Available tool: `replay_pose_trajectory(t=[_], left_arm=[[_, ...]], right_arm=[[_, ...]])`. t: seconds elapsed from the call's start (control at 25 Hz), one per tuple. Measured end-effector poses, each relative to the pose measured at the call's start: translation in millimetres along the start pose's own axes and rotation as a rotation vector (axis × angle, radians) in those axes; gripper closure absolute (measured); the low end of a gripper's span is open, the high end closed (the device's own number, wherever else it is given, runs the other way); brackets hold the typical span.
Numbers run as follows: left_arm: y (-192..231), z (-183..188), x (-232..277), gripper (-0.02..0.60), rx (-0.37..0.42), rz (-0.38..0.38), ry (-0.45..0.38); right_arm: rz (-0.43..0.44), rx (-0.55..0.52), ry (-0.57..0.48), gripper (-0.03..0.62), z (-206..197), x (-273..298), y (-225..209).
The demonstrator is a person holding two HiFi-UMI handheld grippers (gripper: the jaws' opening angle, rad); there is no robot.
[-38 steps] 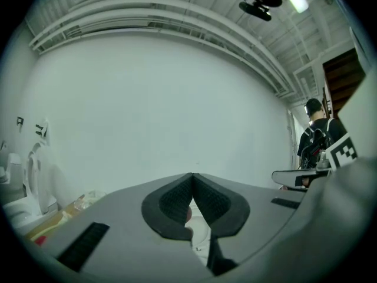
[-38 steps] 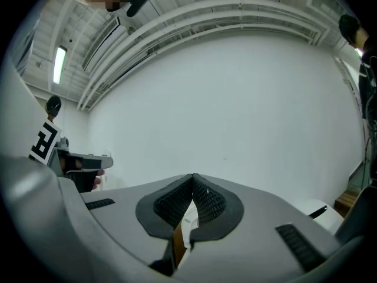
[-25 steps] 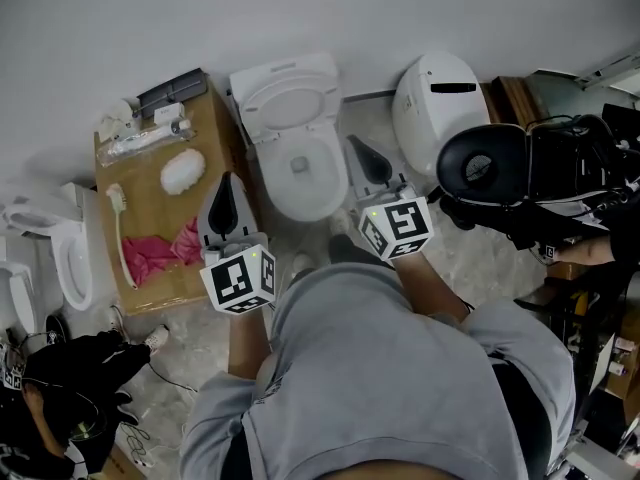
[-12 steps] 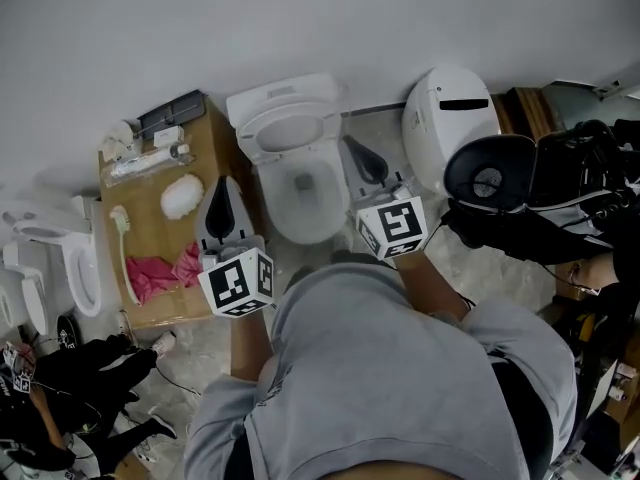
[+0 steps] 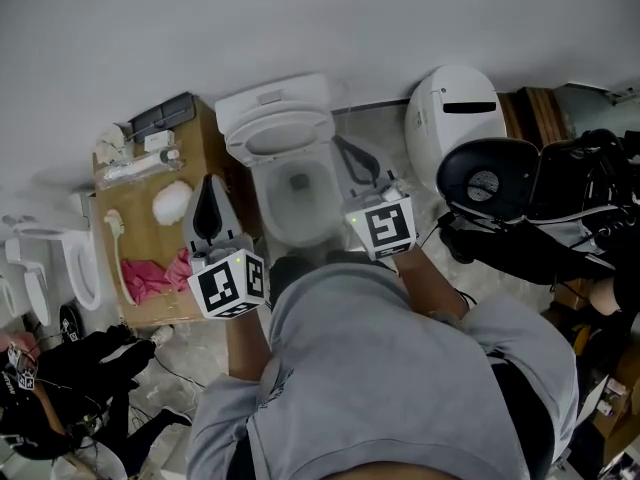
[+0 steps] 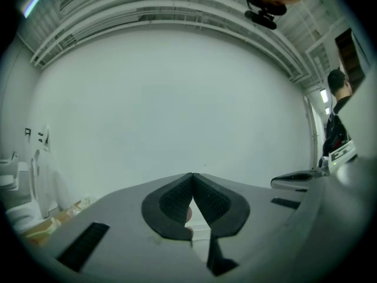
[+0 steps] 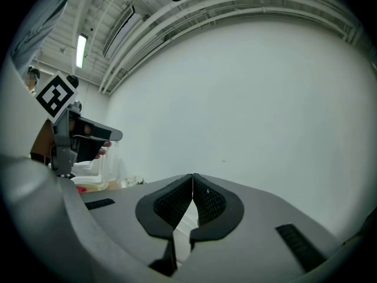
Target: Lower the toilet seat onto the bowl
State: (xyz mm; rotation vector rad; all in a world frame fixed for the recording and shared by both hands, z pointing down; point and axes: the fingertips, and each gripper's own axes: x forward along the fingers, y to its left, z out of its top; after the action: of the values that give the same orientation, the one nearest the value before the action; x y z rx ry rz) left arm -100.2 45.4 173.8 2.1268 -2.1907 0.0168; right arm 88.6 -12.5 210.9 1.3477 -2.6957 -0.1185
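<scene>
The white toilet stands against the wall in the head view, its seat ring tilted up toward the tank. My left gripper is shut and empty, left of the bowl over the edge of a brown box. My right gripper is shut and empty too, just right of the bowl and apart from the seat. In the left gripper view the pads meet before a bare wall. The right gripper view shows its closed pads and the left gripper at the side.
A brown box left of the toilet carries a pink cloth, a white brush and a white pad. A white rounded bin and a black seat stand to the right. Another toilet and a person in black are at the left.
Both grippers have drifted slightly left along with the view and stay shut. The seat keeps its raised position. The person at the lower left has shifted.
</scene>
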Motion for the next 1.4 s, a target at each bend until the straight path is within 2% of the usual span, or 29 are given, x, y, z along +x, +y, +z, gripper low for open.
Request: replay_pose_trajectory(t=[0.2, 0.56, 0.92, 1.4], left_arm=[[8, 3, 32, 0.580, -0.005, 0.002, 0.017], [36, 1, 59, 0.580, -0.006, -0.023, 0.032], [60, -11, 76, 0.580, -0.031, -0.013, 0.048], [71, -30, 94, 0.580, -0.045, -0.015, 0.077]], right_arm=[[0.005, -0.004, 0.043, 0.594, -6, 33, -14], [-0.048, -0.055, 0.124, 0.594, -26, 64, -23], [-0.035, -0.061, 0.174, 0.593, -48, 96, -15], [-0.022, -0.119, 0.210, 0.592, -71, 129, -23]])
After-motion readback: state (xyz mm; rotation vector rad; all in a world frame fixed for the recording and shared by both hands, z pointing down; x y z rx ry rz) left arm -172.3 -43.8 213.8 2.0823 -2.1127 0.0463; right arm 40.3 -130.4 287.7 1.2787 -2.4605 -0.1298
